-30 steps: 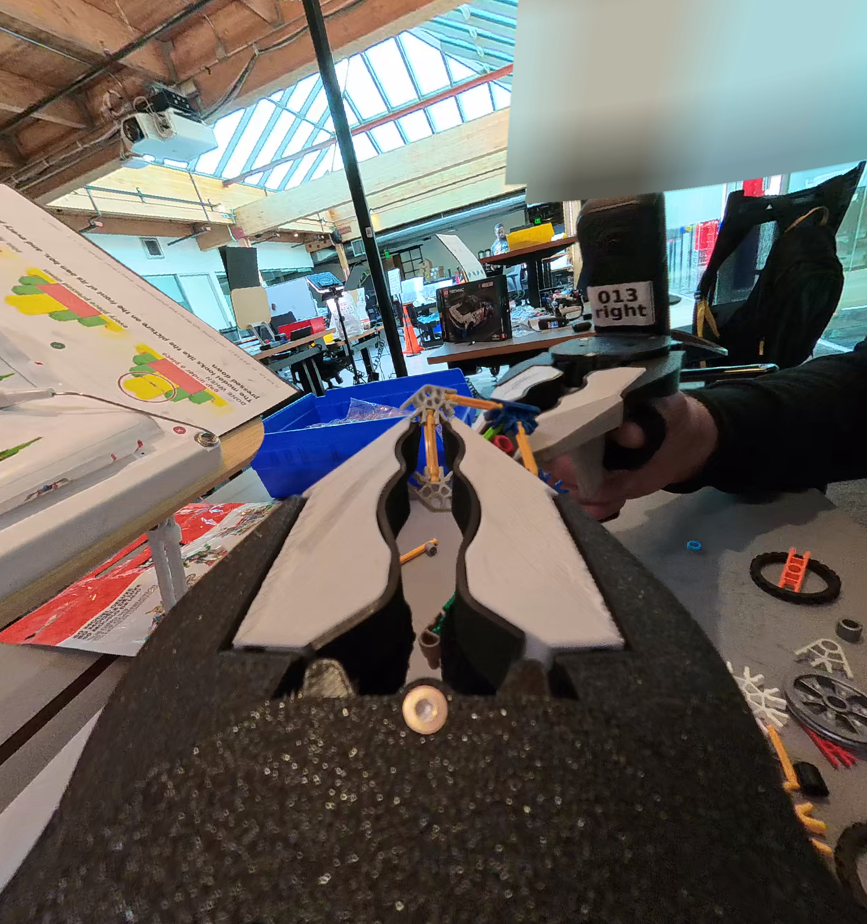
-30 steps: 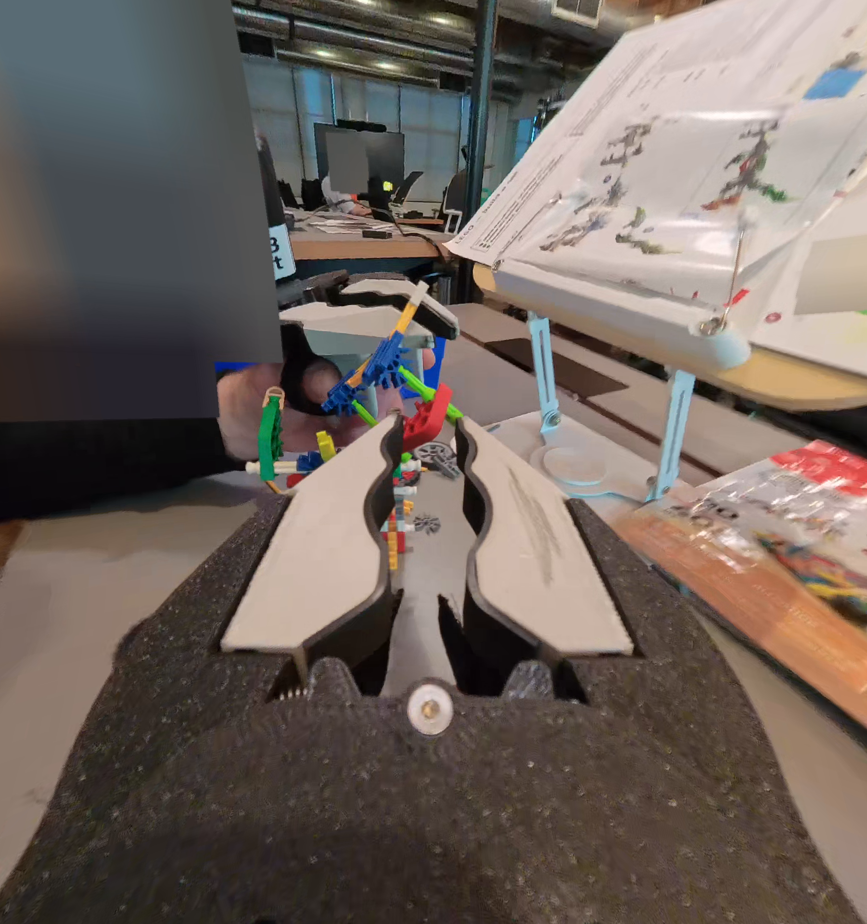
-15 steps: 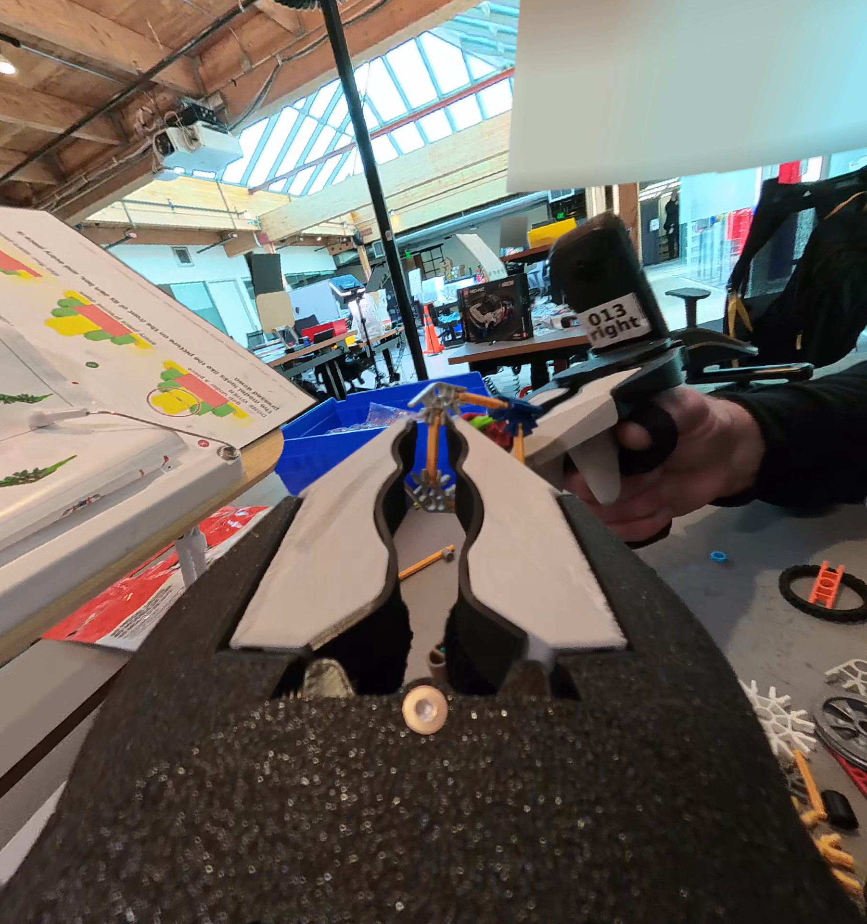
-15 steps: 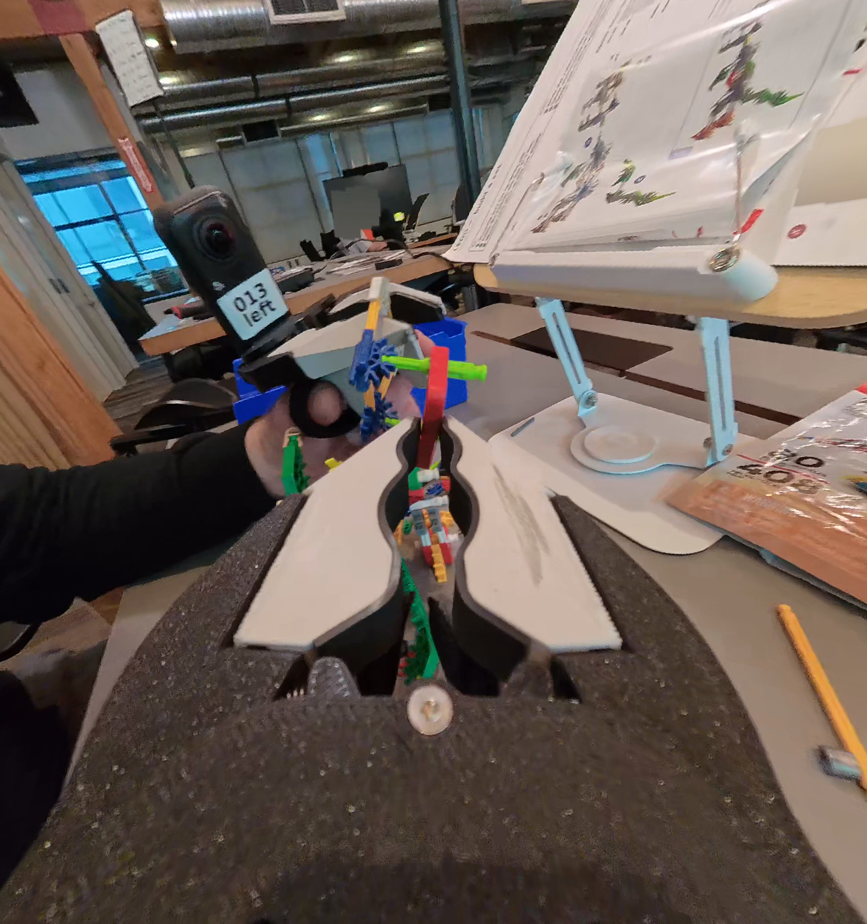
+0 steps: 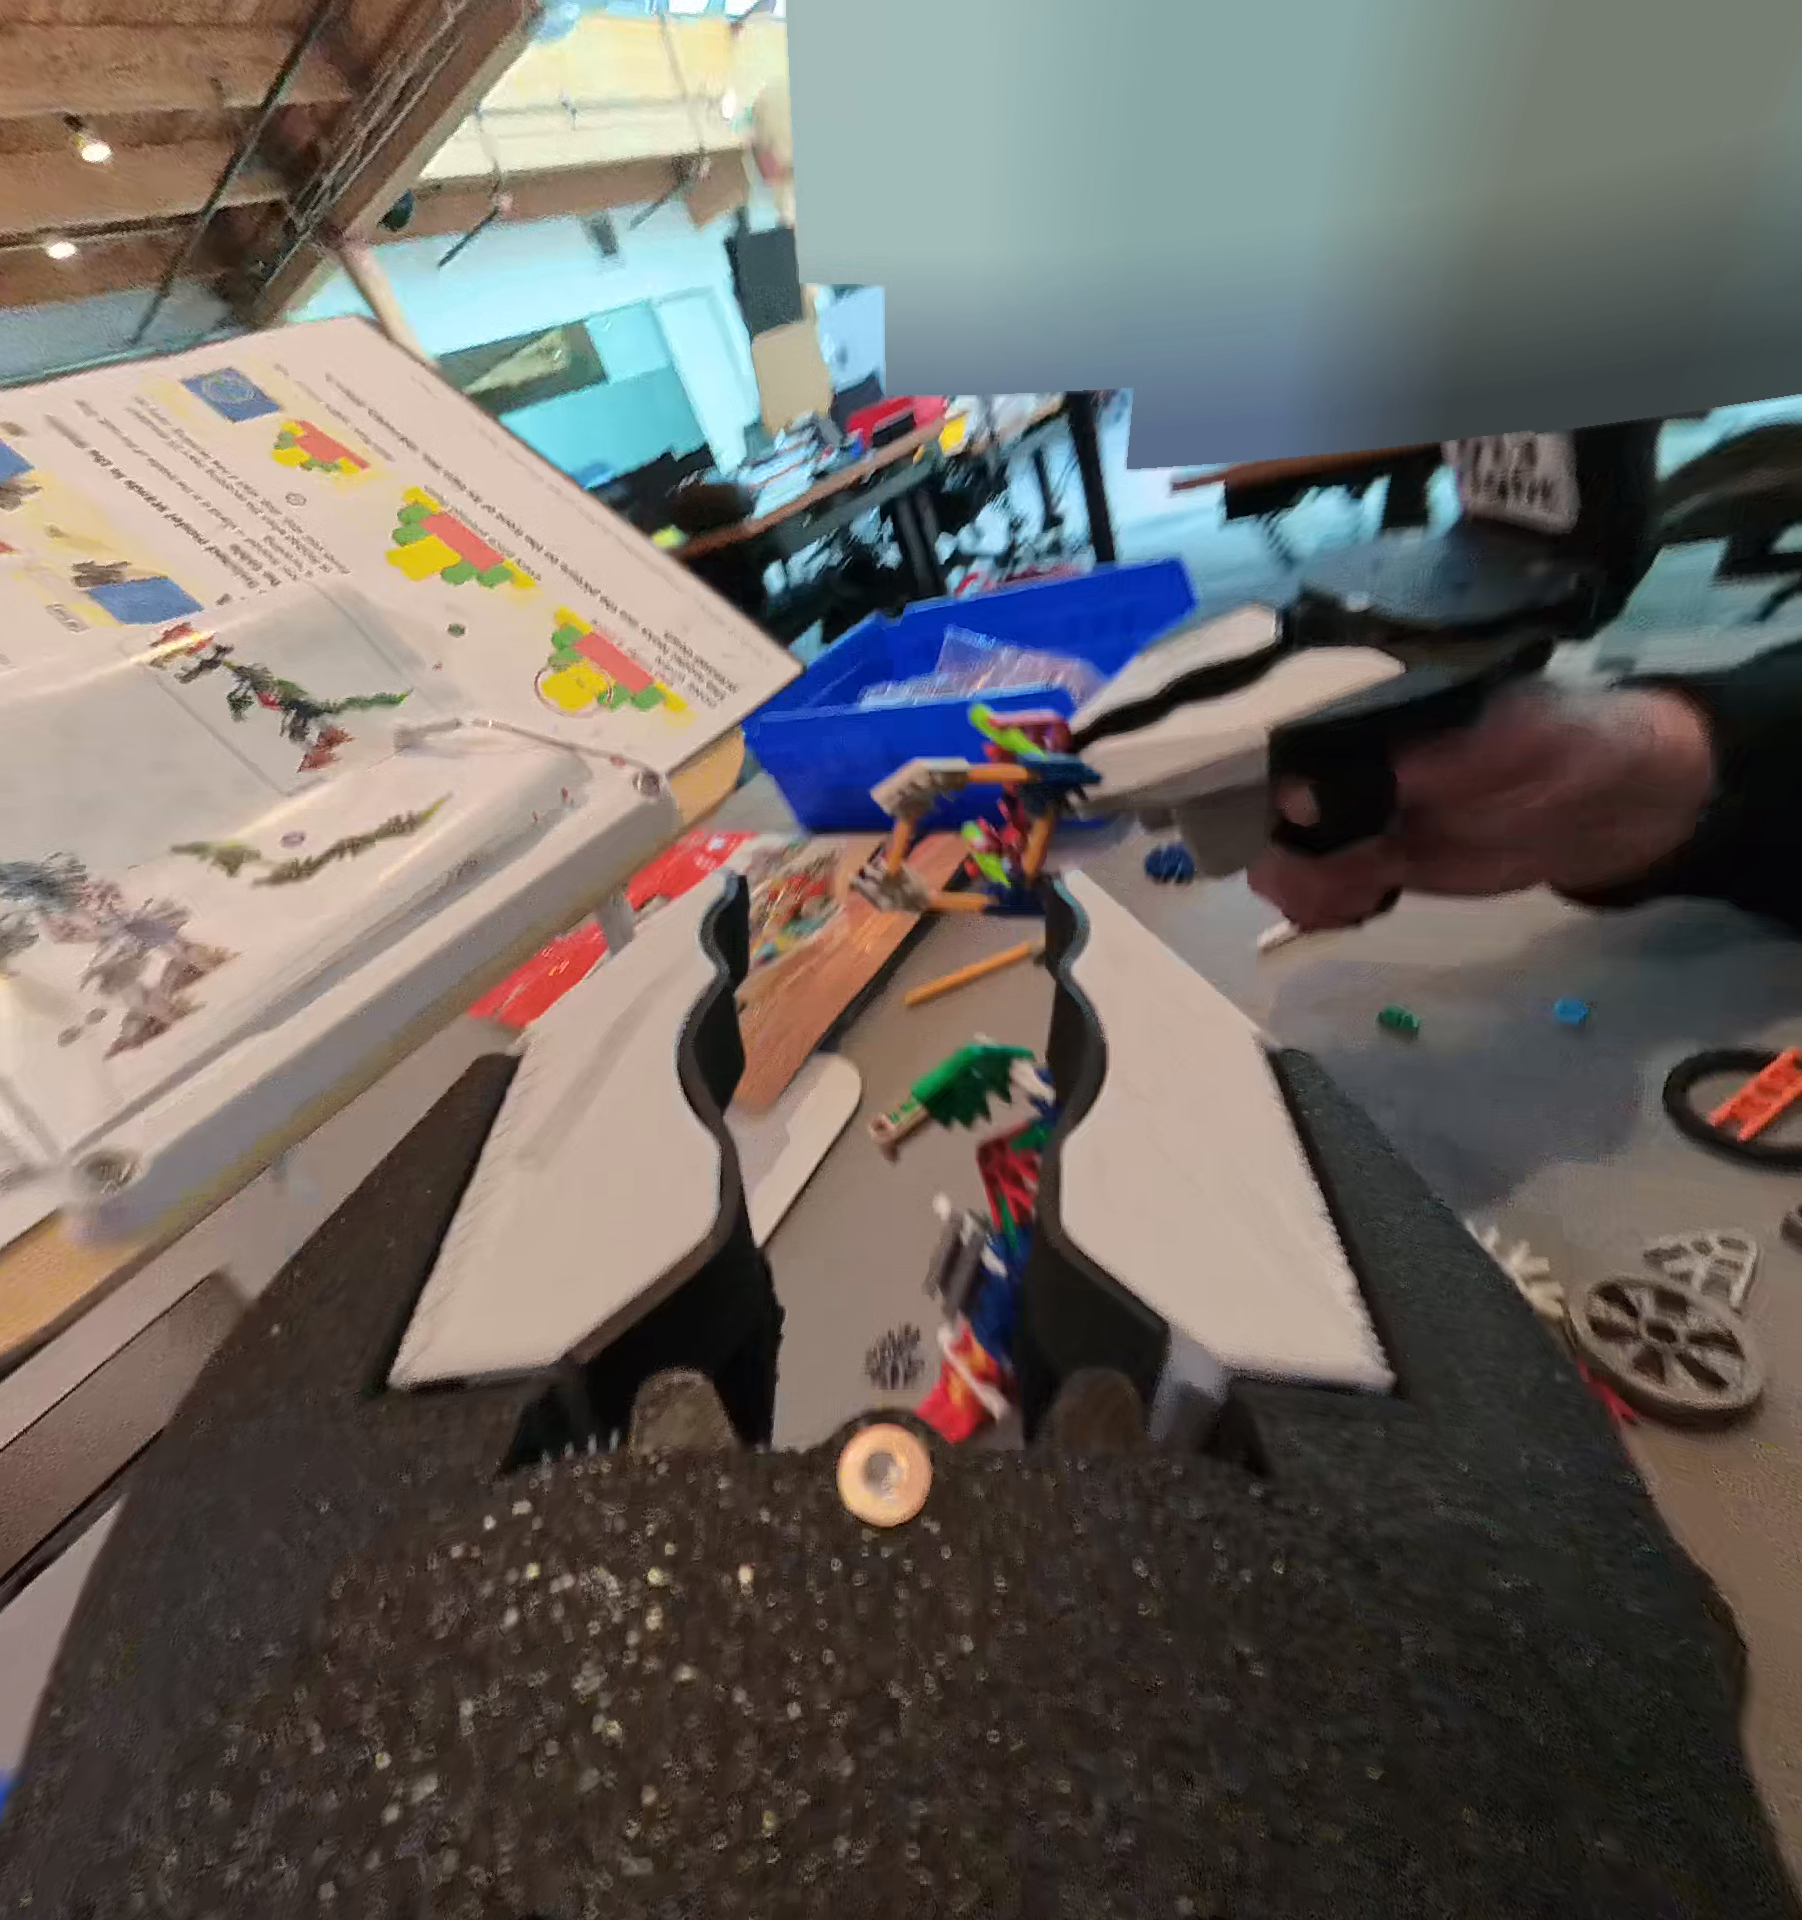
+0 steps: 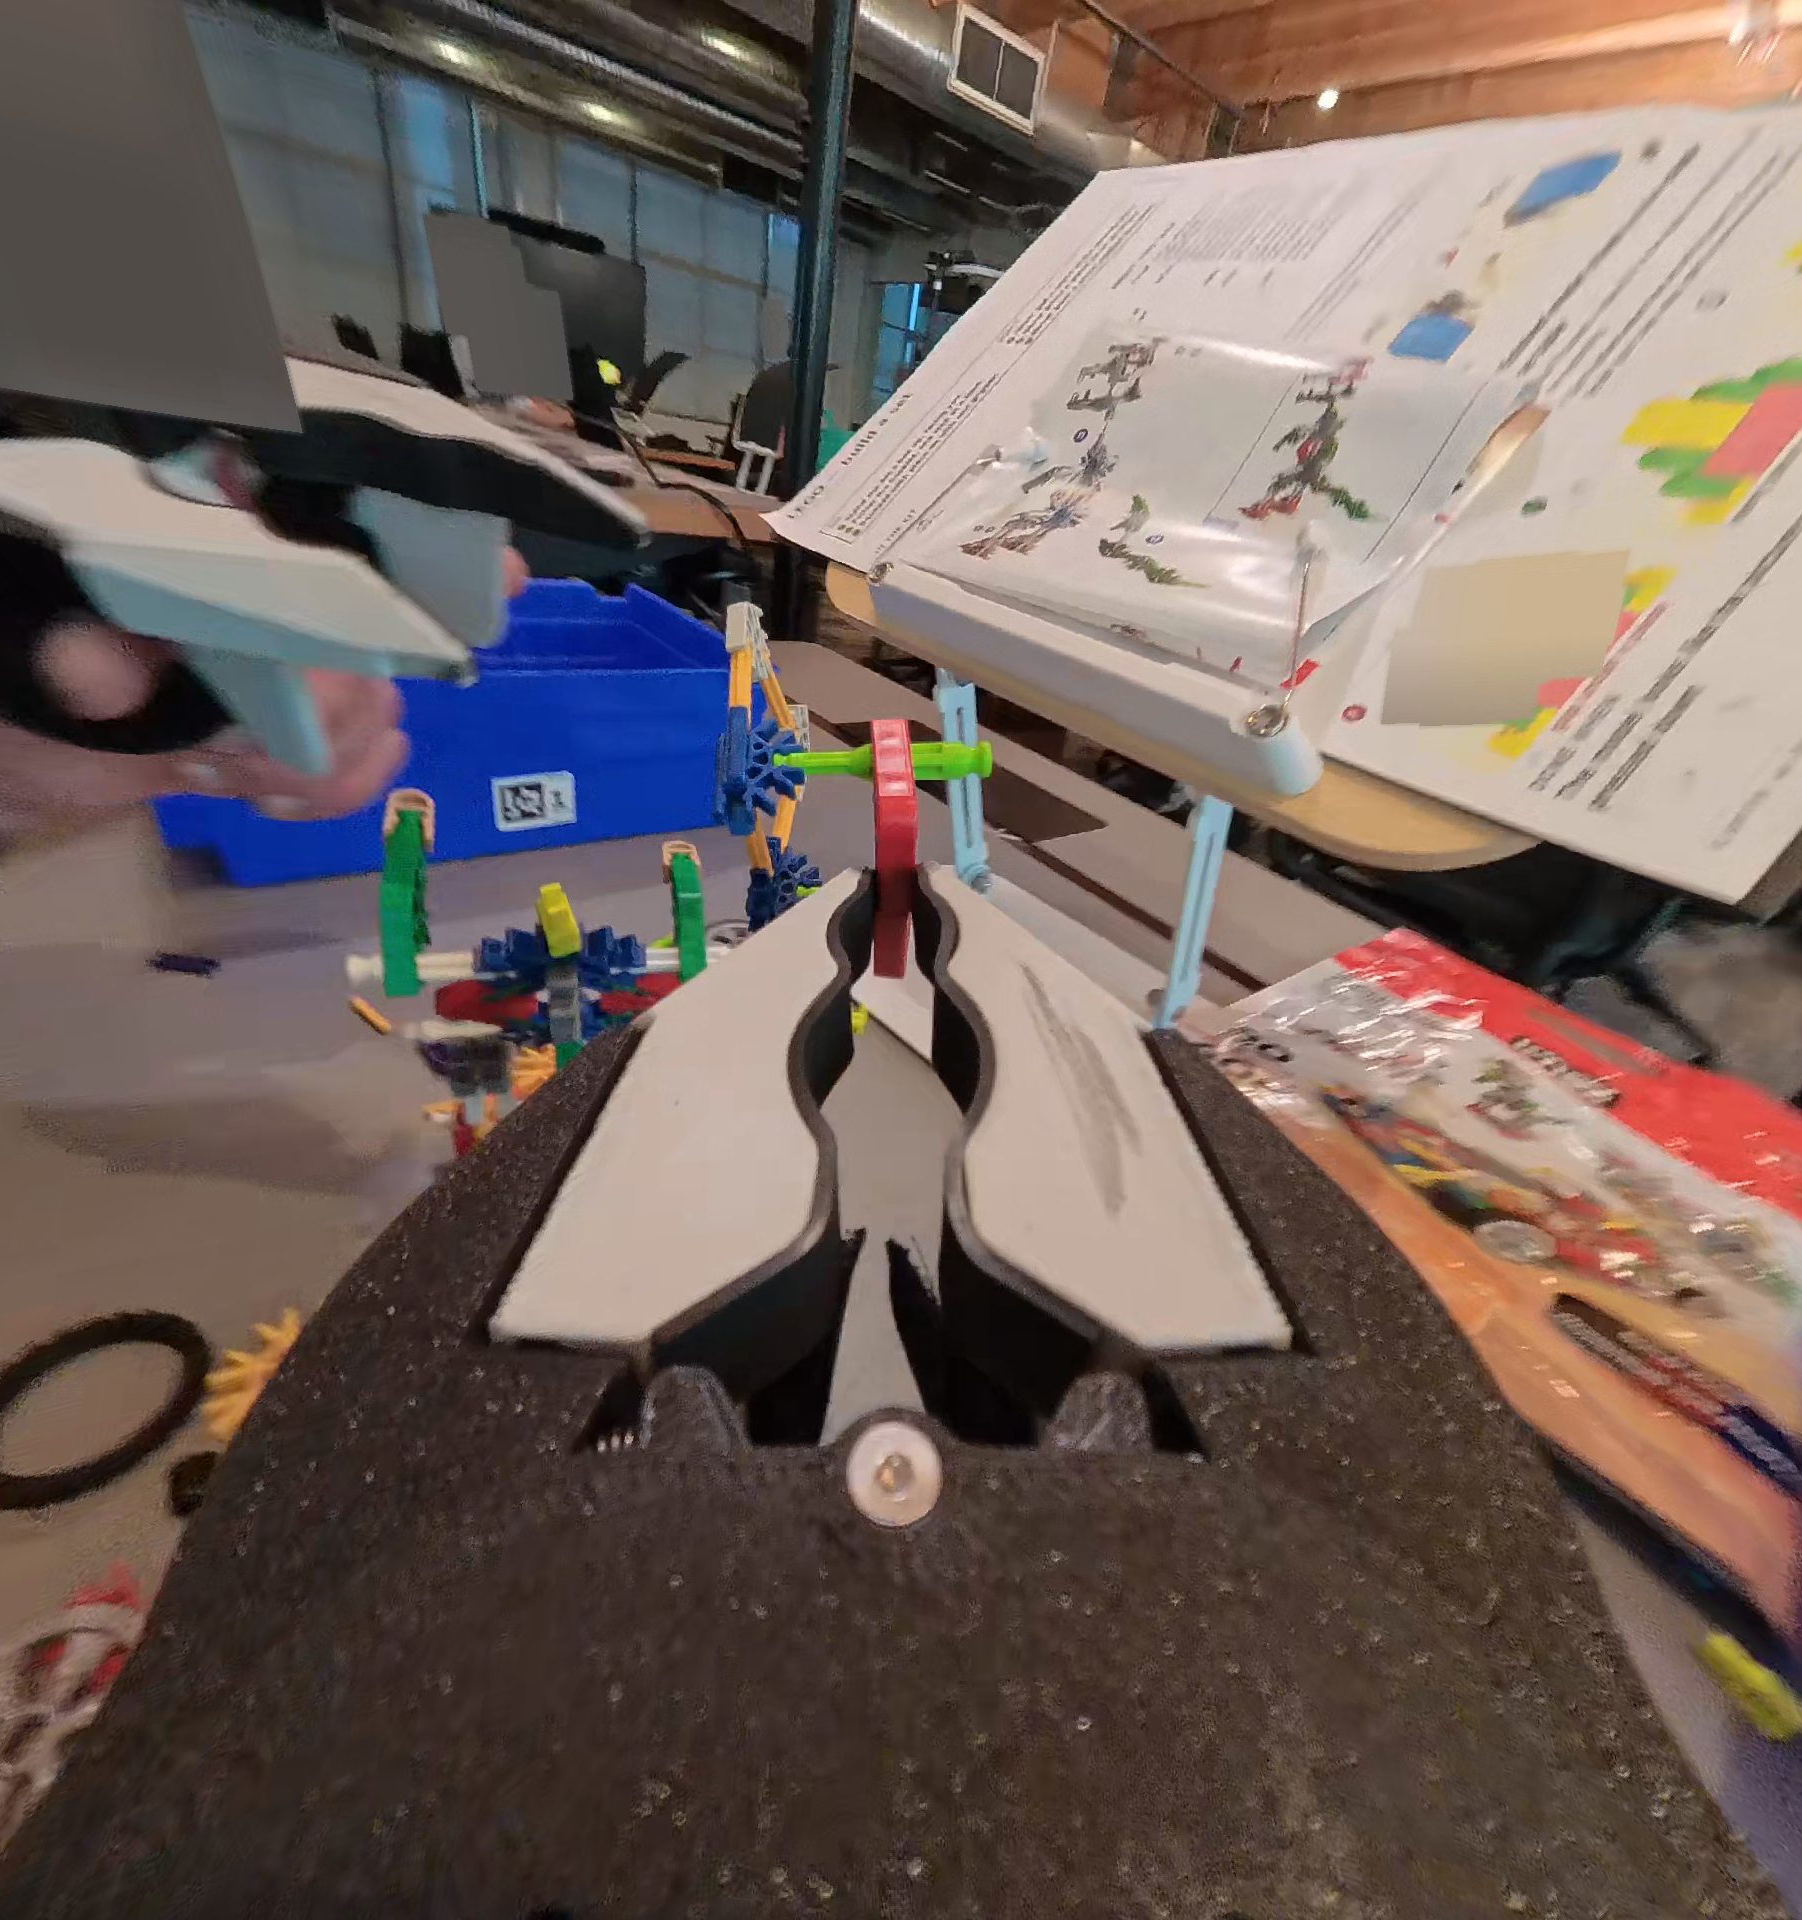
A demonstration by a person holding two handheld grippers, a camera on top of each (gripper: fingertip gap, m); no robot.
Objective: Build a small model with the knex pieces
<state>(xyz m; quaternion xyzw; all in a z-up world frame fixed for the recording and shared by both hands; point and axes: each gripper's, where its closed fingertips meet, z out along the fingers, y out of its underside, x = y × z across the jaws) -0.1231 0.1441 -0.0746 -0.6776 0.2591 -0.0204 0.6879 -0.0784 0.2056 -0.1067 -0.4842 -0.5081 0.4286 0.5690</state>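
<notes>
My right gripper (image 6: 894, 891) is shut on the red connector (image 6: 892, 821) of a small rod-and-connector assembly with a green rod, blue connectors and orange rods. It holds the assembly in the air. In the left wrist view the same assembly (image 5: 964, 821) hangs from the right gripper (image 5: 1177, 717), just beyond my left gripper (image 5: 892, 902), which is open and empty with its jaws wide apart. A larger colourful model (image 6: 554, 956) stands on the grey table; it also shows between and under my left jaws (image 5: 980, 1174). The left gripper (image 6: 253, 592) shows blurred at upper left of the right wrist view.
A blue bin (image 6: 585, 717) stands behind the models. An instruction booklet on a white stand (image 6: 1396, 436) rises to one side, with a printed bag (image 6: 1499, 1195) below it. A black tyre ring (image 5: 1759, 1107), a grey wheel (image 5: 1671, 1351), a pencil (image 5: 970, 971) and loose parts lie on the table. Some 9 cm of space lies between my two pairs of fingers. The grey wheel (image 5: 1671, 1351) is about equally far from each gripper, around 20 cm. Look for it in the right wrist view (image 6: 11, 1714) too.
My left gripper has let go of the assembly's orange rod, opened wide and drawn back. The right gripper keeps the assembly by its red connector and has lifted it clear of the larger model.
</notes>
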